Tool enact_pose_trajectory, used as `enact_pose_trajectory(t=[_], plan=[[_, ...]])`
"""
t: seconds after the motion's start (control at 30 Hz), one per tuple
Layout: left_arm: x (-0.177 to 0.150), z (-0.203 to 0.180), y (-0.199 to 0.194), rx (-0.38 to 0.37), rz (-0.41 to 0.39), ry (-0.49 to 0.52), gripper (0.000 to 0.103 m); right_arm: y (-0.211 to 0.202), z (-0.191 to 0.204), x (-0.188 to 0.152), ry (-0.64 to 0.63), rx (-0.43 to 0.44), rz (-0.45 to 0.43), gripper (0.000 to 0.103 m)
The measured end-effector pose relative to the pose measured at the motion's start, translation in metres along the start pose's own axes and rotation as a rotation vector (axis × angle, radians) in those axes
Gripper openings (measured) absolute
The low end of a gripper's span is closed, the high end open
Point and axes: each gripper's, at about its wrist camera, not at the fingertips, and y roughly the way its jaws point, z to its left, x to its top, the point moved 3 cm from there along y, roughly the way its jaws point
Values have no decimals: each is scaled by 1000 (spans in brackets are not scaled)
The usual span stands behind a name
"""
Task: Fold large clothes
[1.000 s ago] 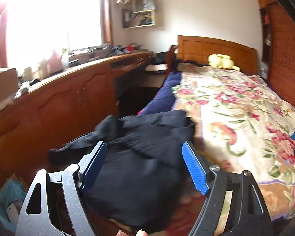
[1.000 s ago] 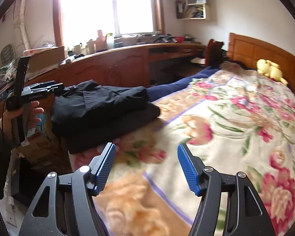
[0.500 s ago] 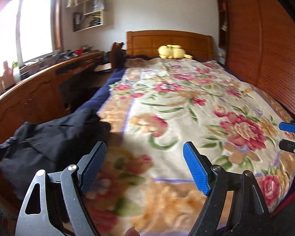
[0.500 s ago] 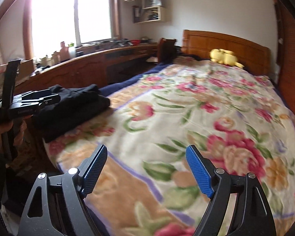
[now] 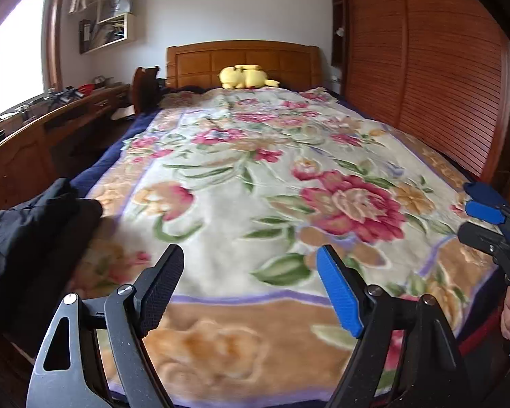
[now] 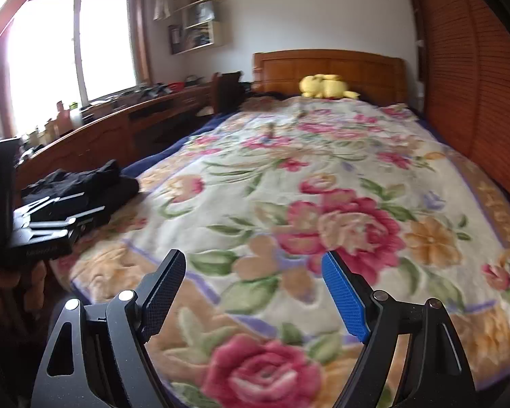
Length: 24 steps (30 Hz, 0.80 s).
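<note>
Floral blanket (image 5: 241, 204) covers the bed; wooden headboard (image 5: 244, 59) behind.

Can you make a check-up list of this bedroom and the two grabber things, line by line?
Surface: floral blanket spread over the bed, mostly bare.
Job's things: folded black clothes piled at the blanket's left edge near the foot.
Clutter: yellow plush toy by the wooden headboard.
Grippers: left gripper open, nothing between its pads; right gripper open, its jaws have just been opening, nothing between them.
Cables: nothing seen.
Surroundings: long wooden counter with bottles under a bright window; wall shelf; slatted wardrobe doors on the right.
</note>
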Motion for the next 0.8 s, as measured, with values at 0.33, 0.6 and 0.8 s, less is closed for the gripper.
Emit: enact_pose_trajectory(t=[0.33,0.6,0.8], plan=[[22,-53,-18,-64,-38,4,81,-45,-14,-5,89,-68,-53,84],[47,-68,-54,-48,-123,27,81,-100,2,0,77,-109,-170,84],[50,-65,-83,-49,-168,22,81,-138,18,-5,60,-125,-235,84]])
